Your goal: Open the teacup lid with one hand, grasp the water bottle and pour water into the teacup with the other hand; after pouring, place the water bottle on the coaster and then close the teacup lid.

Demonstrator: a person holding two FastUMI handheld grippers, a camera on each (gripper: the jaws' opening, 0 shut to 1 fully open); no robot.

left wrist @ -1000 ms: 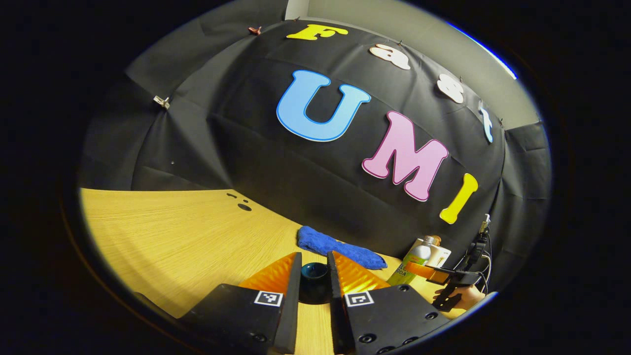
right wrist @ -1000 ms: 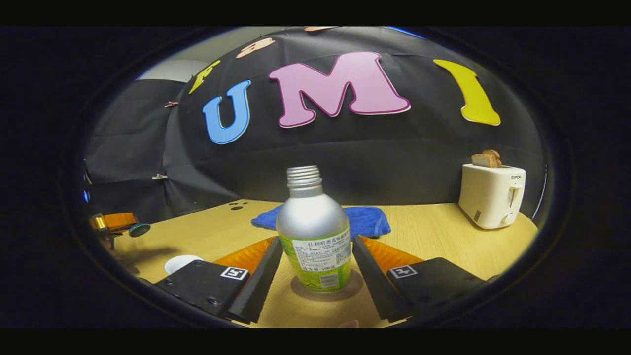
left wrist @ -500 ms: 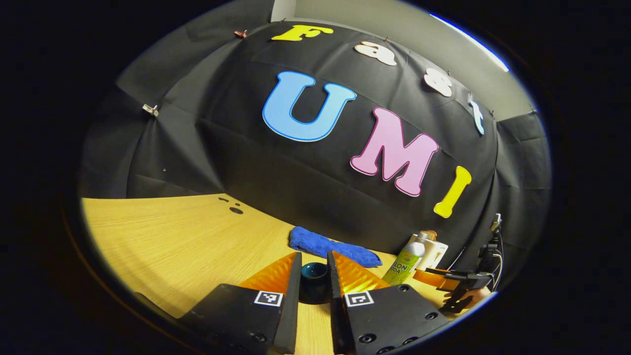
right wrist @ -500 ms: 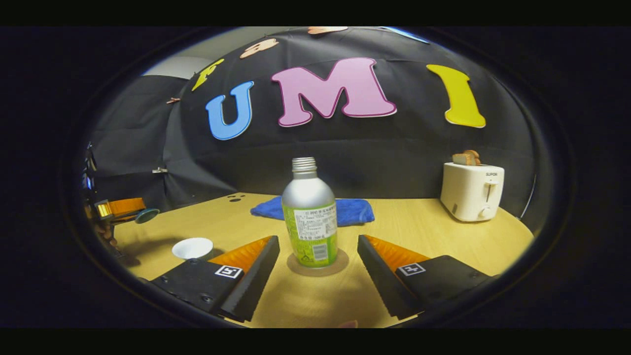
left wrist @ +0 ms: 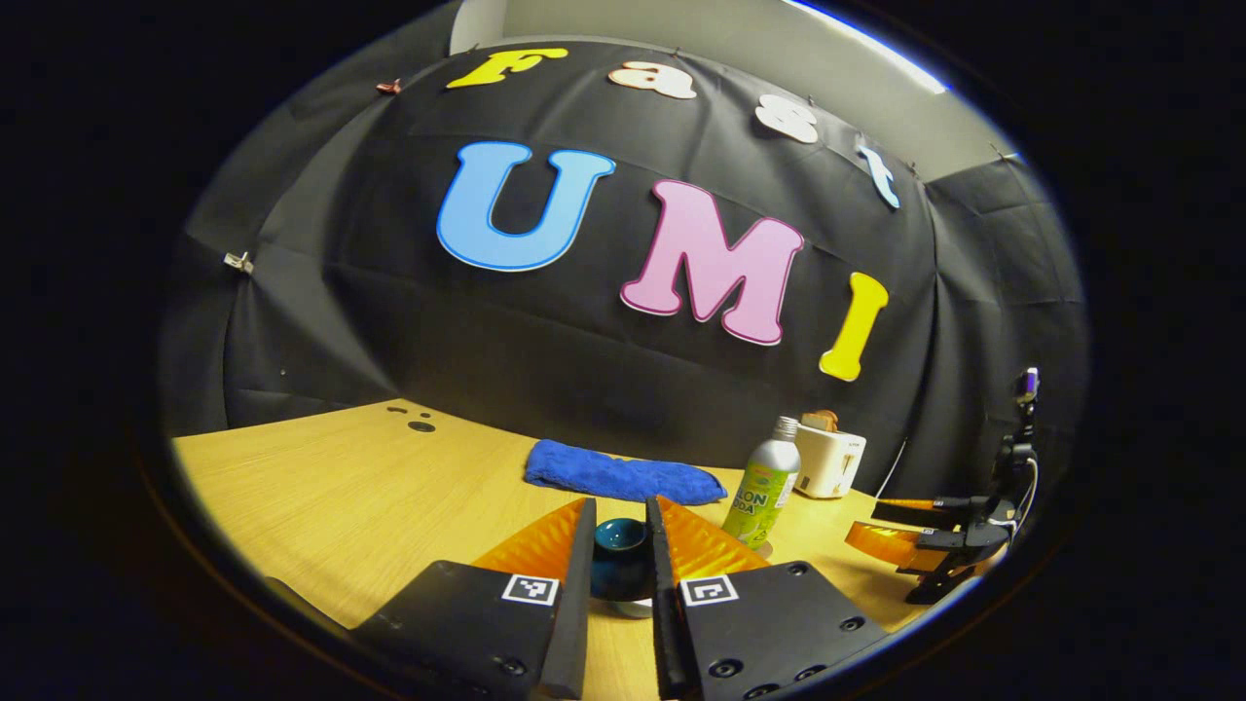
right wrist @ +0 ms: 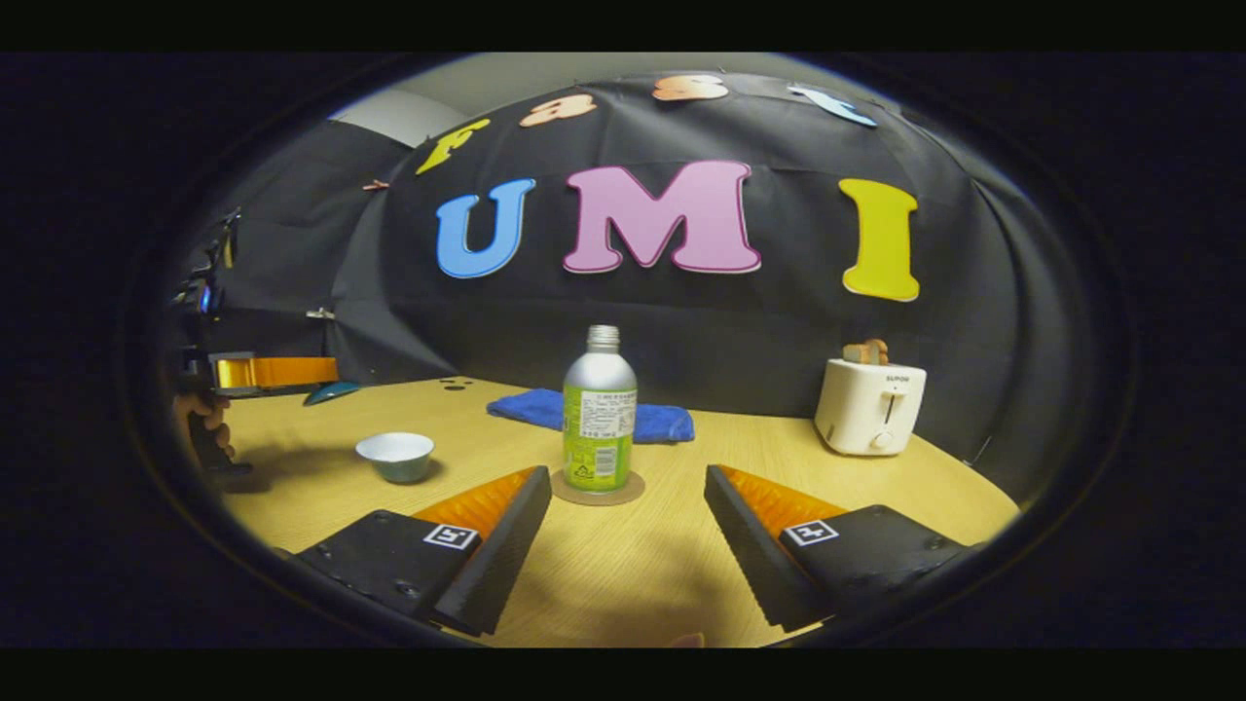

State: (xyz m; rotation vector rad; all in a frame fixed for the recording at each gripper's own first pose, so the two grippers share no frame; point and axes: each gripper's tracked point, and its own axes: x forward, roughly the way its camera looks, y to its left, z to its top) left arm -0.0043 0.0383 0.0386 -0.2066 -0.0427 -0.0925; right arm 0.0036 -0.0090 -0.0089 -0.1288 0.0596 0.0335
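My left gripper (left wrist: 621, 508) is shut on the dark teal teacup lid (left wrist: 621, 557), held in the air; a sliver of white shows just beneath it. In the right gripper view the lid (right wrist: 329, 394) hangs up and left of the white teacup (right wrist: 394, 455), which stands uncovered on the table. The silver and green water bottle (right wrist: 599, 419) stands upright and capless on the round coaster (right wrist: 597, 492). My right gripper (right wrist: 623, 511) is open, its fingers drawn back a short way in front of the bottle, touching nothing. In the left gripper view the bottle (left wrist: 764, 482) stands left of the right gripper (left wrist: 861, 519).
A blue cloth (right wrist: 584, 414) lies behind the bottle near the wall. A white toaster (right wrist: 869, 404) with bread in it stands at the back right. A hand (right wrist: 200, 419) holds the left gripper's handle. The wooden table (right wrist: 633, 574) runs forward between my right fingers.
My right gripper has backed away from the bottle, which stays upright on the coaster. My left gripper, still holding the lid, has swung to face the bottle and toaster more.
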